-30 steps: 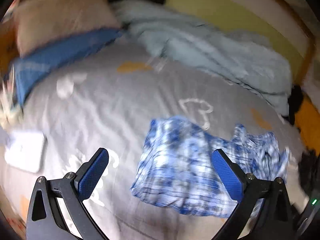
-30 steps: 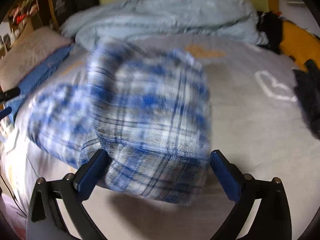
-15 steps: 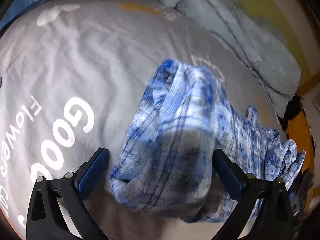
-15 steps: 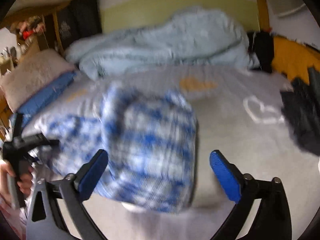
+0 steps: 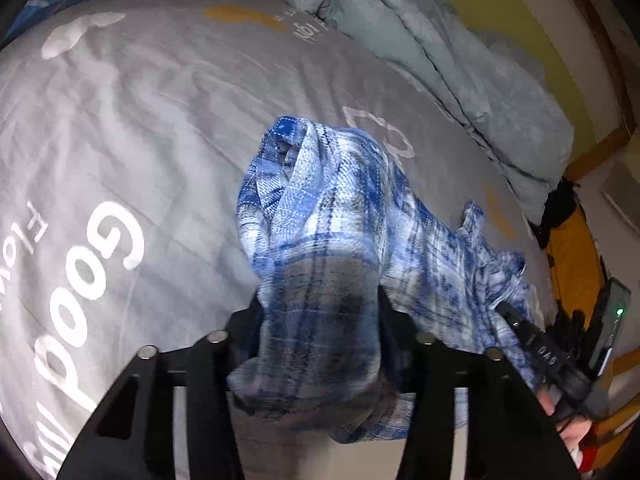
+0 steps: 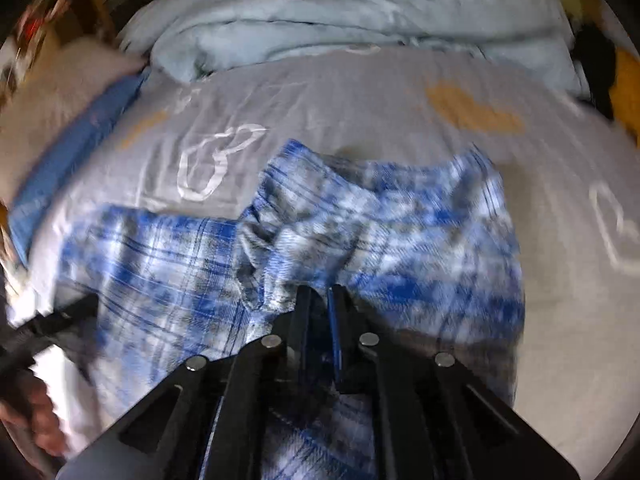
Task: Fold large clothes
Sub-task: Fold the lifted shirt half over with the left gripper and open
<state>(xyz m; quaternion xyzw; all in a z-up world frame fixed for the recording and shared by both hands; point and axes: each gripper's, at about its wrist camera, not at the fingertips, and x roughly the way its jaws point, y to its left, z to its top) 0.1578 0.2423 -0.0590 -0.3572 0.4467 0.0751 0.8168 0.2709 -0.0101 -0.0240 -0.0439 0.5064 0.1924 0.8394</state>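
A: The plaid shirt (image 5: pixel 328 208) is the garment in hand, a blue and white checked one, bunched up on the grey bedsheet (image 5: pixel 132 120) near the middle of the bed, not yet laid flat

B: Who has hold of it?

A: Both. The left gripper (image 5: pixel 318 300) has its jaws closed in around a thick wad of the cloth, which fills the space between them and spills over the front. The right gripper (image 6: pixel 318 296) has its jaws clenched almost together on a thin pinch of the same shirt, seen in the right wrist view

B: So which step is this?

A: I judge it the pick-up and spread, before any fold. The shirt is crumpled, with a sleeve or hem trailing off toward the bed's edge, and no clean crease shows anywhere

B: And the next move?

A: It calls for lifting and drawing the two grips apart so the cloth opens out, then laying it smooth on the sheet. The left hold is a lump, not an edge, so I think it may need regripping at a seam or corner

B: Anything in the way?

A: The pale blue duvet (image 6: pixel 360 12) is heaped at the far side, well apart from the shirt, and a dark garment (image 5: pixel 560 208) lies at the bed's edge. There looks to be bare sheet enough on the near side
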